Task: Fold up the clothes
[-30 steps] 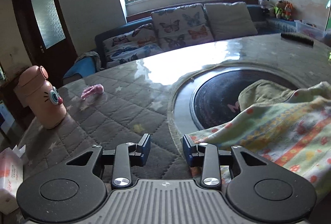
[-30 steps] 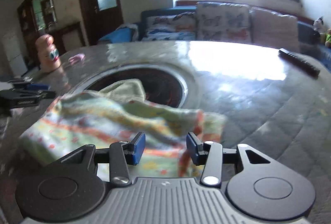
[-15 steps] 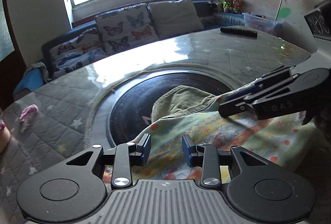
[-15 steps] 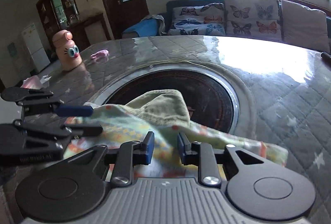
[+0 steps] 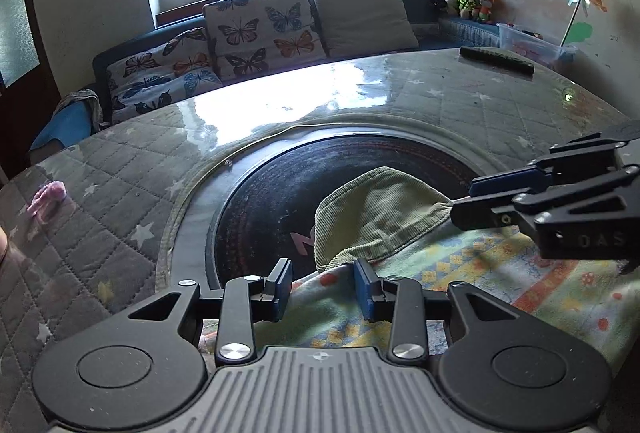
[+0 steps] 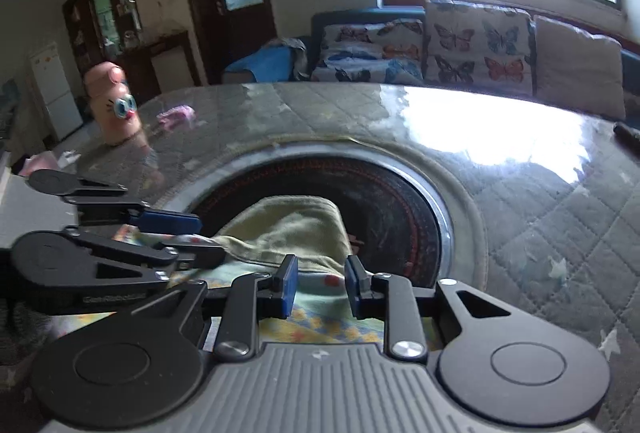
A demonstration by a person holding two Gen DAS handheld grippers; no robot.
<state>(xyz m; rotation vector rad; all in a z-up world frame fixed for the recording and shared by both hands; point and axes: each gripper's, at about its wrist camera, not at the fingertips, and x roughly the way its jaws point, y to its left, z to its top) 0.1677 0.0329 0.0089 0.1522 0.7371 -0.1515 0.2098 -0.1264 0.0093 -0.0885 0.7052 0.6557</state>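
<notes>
A small garment with a colourful flower print (image 5: 532, 281) and an olive corduroy flap (image 5: 376, 217) lies on the round table, partly over its dark centre disc (image 5: 276, 201). My left gripper (image 5: 322, 289) is open, its jaws low over the garment's near left edge. My right gripper (image 6: 318, 283) is open over the garment's right edge, by the corduroy flap (image 6: 296, 229). The right gripper shows in the left wrist view (image 5: 464, 201) with its tips at the flap's corner. The left gripper shows in the right wrist view (image 6: 192, 237).
The table has a grey quilted cover (image 5: 120, 193) under glass. A pink cartoon bottle (image 6: 114, 109) and a small pink object (image 6: 178, 113) stand at the far left. A dark remote (image 5: 496, 59) lies at the far right. A sofa with butterfly cushions (image 5: 260, 29) is behind.
Both grippers have moved in over the garment from either side and now face each other. The left view swung right from the bare table. The garment lies flatter.
</notes>
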